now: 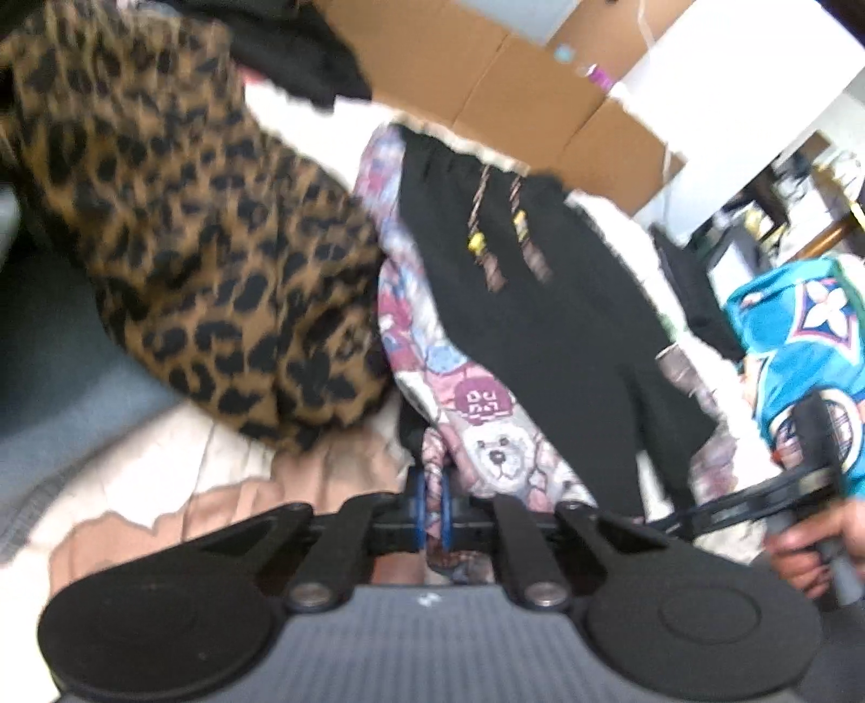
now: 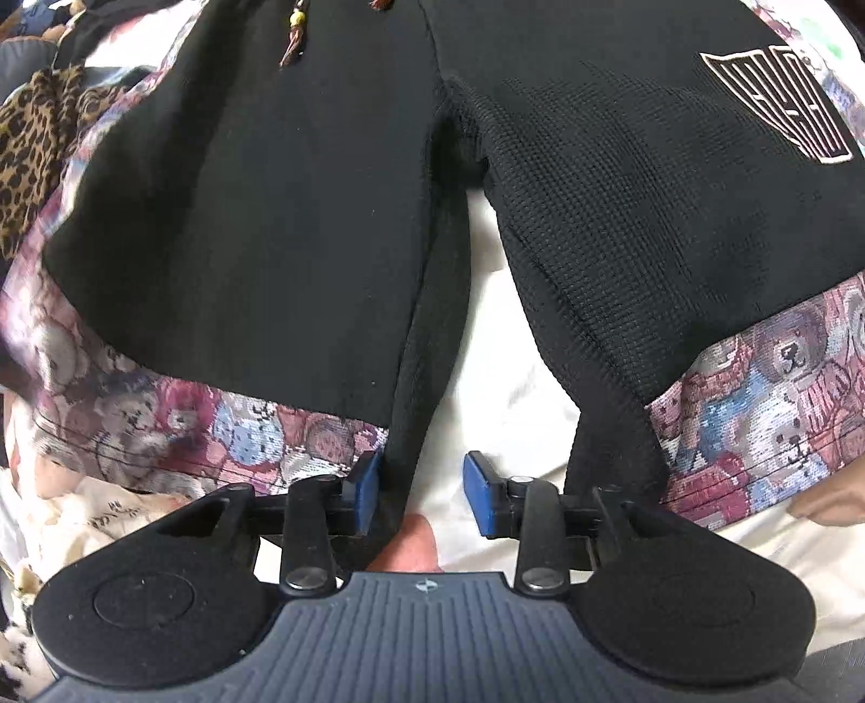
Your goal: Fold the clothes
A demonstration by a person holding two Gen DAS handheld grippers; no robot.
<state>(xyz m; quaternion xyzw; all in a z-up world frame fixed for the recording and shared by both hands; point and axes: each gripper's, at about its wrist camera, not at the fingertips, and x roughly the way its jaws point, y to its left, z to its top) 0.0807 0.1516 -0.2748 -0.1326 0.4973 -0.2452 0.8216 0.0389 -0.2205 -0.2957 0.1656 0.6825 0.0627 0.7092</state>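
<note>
Our left gripper (image 1: 432, 511) is clamped on the hem of the shorts (image 1: 540, 324). Its blue pads (image 1: 419, 508) squeeze the bear-print cloth between them, so we can lift that leg and carry it over. Our right gripper (image 2: 419, 495) is partly apart. The black inner edge of one leg lies between its pads (image 2: 481, 495), touching one of them. The pads do not press on it yet, so it holds nothing. We think it sits there to catch the other leg, so both hands can move the cloth together.

The shorts are black, with a wide bear-print band at the bottom of each leg. They lie spread flat on a white sheet (image 2: 513, 389), waist far from us and legs near us. The two legs open like a V, and the sheet shows in the gap. A string with a yellow bead (image 2: 296, 20) hangs from the waist. A white patch (image 2: 778, 108) sits on one leg. Lying flat like this makes them easy to fold, we think. The fold looks like it is just starting.

A leopard cloth (image 1: 189, 243) is heaped just beside the shorts. A blue bag (image 1: 800, 346) stands on the other side, near a hand (image 1: 816, 551) that grips the other tool's handle. Brown boxes (image 1: 513, 92) stand well behind. In the left view things are blurry.
</note>
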